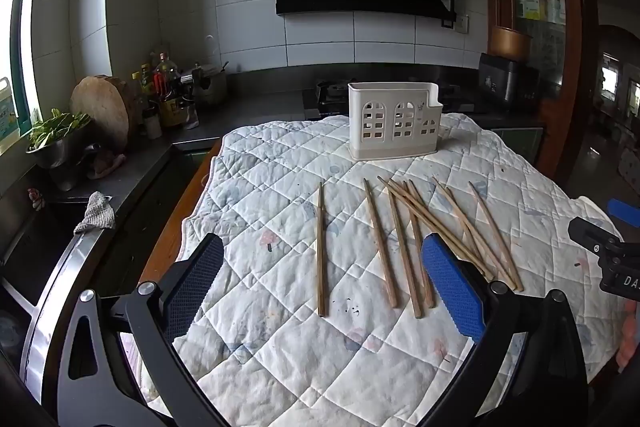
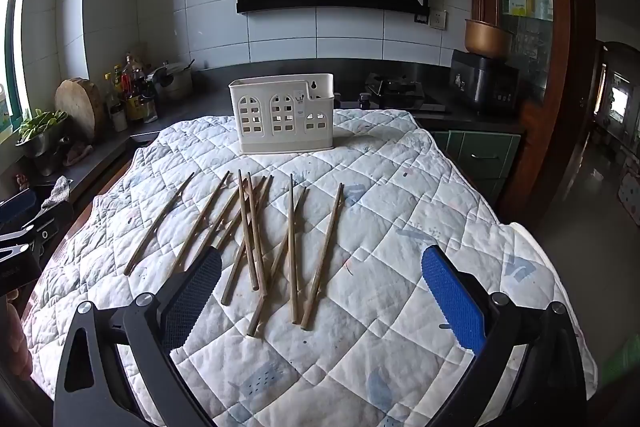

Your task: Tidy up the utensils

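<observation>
Several wooden chopsticks (image 1: pixel 404 247) lie loose on a white quilted cloth (image 1: pixel 280 347); they also show in the right wrist view (image 2: pixel 256 239). One chopstick (image 1: pixel 321 251) lies alone to the left. A cream utensil holder (image 1: pixel 394 121) with window cut-outs stands upright behind them, also in the right wrist view (image 2: pixel 282 113). My left gripper (image 1: pixel 324 287) is open and empty, hovering over the near ends of the chopsticks. My right gripper (image 2: pixel 320 299) is open and empty, just right of the pile; part of it shows at the left wrist view's right edge (image 1: pixel 608 251).
The quilted cloth (image 2: pixel 400 227) covers a table. A dark counter (image 1: pixel 248 115) behind holds bottles, a round wooden board (image 1: pixel 104 107), a bowl of greens (image 1: pixel 56 135), a stove (image 2: pixel 396 87) and a cooker (image 2: pixel 484 83). A sink lies left; a doorway right.
</observation>
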Demonstrator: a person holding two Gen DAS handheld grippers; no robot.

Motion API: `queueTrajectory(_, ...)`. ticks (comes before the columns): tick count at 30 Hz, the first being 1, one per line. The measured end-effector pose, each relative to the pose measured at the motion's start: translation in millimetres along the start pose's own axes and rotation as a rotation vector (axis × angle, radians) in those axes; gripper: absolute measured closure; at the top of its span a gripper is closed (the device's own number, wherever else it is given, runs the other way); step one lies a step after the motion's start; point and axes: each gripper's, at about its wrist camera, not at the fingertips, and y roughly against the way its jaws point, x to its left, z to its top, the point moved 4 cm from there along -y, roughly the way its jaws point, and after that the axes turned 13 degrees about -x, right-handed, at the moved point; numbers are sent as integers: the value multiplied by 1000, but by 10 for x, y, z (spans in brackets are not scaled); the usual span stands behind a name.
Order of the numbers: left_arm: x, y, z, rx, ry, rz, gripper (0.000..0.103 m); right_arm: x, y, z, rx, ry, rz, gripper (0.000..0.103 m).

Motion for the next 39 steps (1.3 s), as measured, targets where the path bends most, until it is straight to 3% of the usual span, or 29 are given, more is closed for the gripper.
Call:
queueTrajectory(8,52,-30,-8,13,36,-7,5,-8,15,25,-6,3,2,6)
queueTrajectory(39,1,8,-23,-12,13,21,5,1,39,41,-17,-1,3,6)
